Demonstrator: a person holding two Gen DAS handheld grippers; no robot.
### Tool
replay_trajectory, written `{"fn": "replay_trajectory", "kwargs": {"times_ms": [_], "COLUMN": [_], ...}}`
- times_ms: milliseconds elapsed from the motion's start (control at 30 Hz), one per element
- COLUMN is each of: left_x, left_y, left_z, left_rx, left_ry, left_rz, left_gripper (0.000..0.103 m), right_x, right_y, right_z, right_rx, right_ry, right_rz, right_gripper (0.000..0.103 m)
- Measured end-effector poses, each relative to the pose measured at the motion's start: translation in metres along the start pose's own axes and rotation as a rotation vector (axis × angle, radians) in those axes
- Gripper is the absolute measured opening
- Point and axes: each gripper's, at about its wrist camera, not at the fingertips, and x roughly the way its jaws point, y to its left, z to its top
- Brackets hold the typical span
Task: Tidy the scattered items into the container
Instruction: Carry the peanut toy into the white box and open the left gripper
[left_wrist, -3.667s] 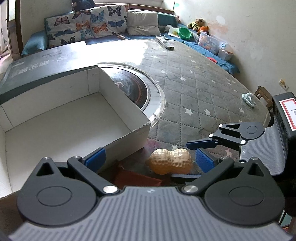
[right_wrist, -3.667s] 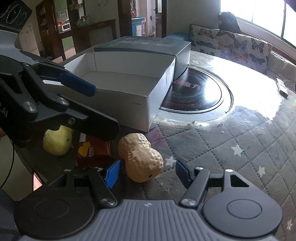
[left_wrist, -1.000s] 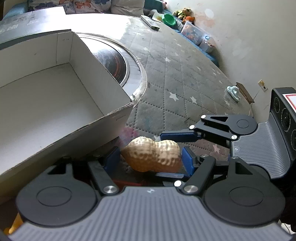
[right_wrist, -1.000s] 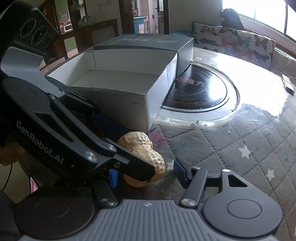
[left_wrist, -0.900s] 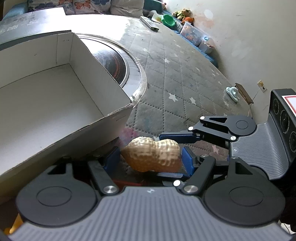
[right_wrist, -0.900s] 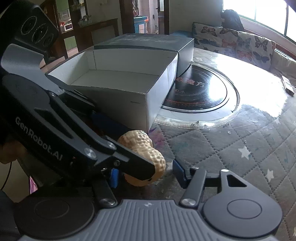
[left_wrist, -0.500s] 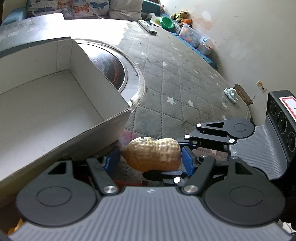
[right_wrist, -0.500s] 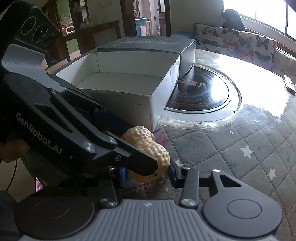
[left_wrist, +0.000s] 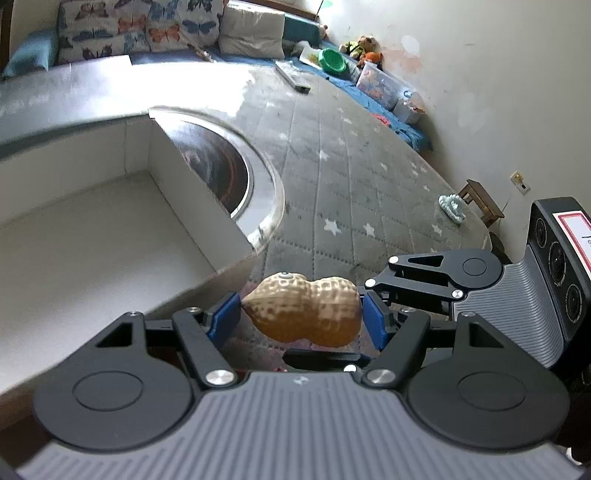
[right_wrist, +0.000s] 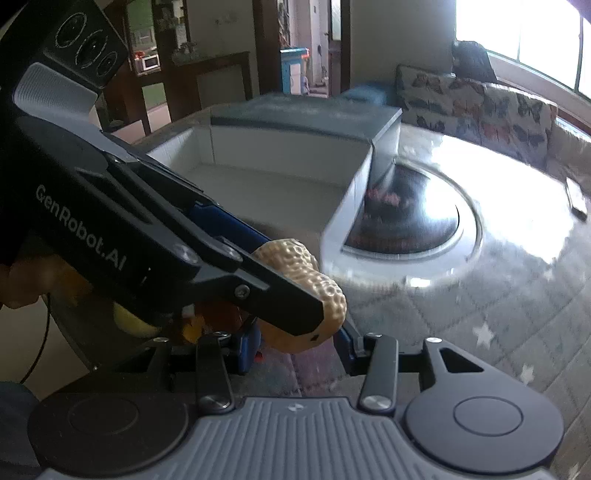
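A living room with a butterfly-print sofa (left_wrist: 122, 26) surrounds a round table whose grey quilted cover (left_wrist: 351, 166) carries small white stars. The landmark is the open white box (left_wrist: 92, 236) on that table. Just past the box's far side sits a dark round inset (left_wrist: 218, 166) with a shiny rim.

The peanut toy (left_wrist: 306, 314) hangs just off the box's near corner, about level with its rim and above the quilted cover. A second ago it lay on the cover beside that corner; now both views show it clear of the surface, so the lift has begun.

The left gripper (left_wrist: 301, 317) pinches the peanut end to end, its blue pads against both tips. The right gripper (right_wrist: 299, 341) grips the same toy across its lower lobe from the other side, a blue pad on each flank. It stood wide around the toy a second ago and has since closed in; right now its jaws are easing very slightly apart, though the pads look to be in contact.

With the toy raised, what likely remains is a short carry over the box wall and a release inside. The box interior looks empty. A yellowish item (right_wrist: 133, 321) and an orange packet (right_wrist: 218, 317) lie below the left gripper's arm, outside the box and not yet tidied.
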Motion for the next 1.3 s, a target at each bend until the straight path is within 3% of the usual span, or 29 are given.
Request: {"fn": "replay_trajectory", "kwargs": {"times_ms": [300,633,900,1300], "left_x": [-0.043,-0.049,-0.021,0.025], "left_y": [0.018,0.088,0.139,0.162], "left_z": [0.027,0.054,0.060,0.058], "left_rx": [-0.022,-0.147,-0.233,-0.230], "left_ry": [-0.106,-0.152,-0.121,-0.033], "left_rz": [0.042,0.116,0.133,0.224], "left_gripper": [0.071,0.071,0.071,0.071], "right_x": [-0.005,0.047,0.074,0.073], "right_y": [0.014,0.026,0.025,0.019], "right_z": [0.043,0.098,0.101,0.092], "right_rx": [-0.065,-0.090,-0.079,-0.062], "right_ry": [-0.079,-0.089,-0.033,-0.039], "right_rz": [0.013,0.031,0.027,0.054], "right_gripper": [0.045,0.049,0.052,0.058]}}
